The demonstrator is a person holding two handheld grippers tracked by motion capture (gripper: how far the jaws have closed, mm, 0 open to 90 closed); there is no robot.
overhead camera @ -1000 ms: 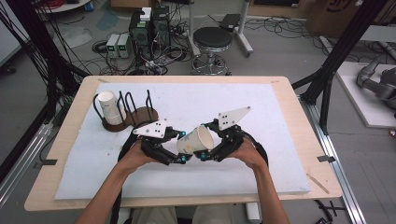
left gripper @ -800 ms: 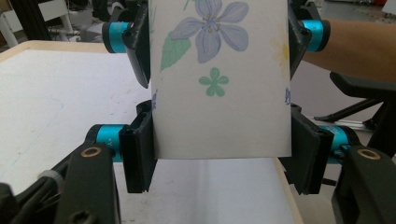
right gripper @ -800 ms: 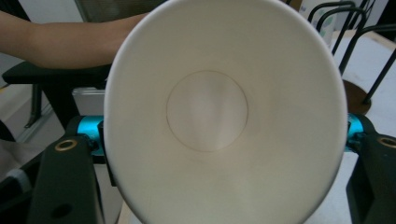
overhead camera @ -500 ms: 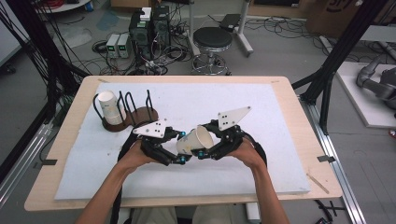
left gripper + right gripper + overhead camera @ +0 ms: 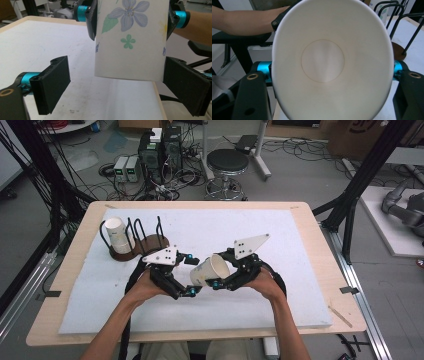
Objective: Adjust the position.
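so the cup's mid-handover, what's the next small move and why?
Probably draw the left tongs back off the cup. Their jaws have just been opening and stand apart at its base, the left one well clear of its wall. The right tongs are clamped on its rim end, so they likely carry it alone and can take it toward the rack.

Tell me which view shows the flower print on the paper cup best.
The left gripper view: the paper cup faces it side-on, with the blue flower and green leaf sharp. The high view shows the cup small, its print unreadable. The right gripper view looks into its plain white inside.
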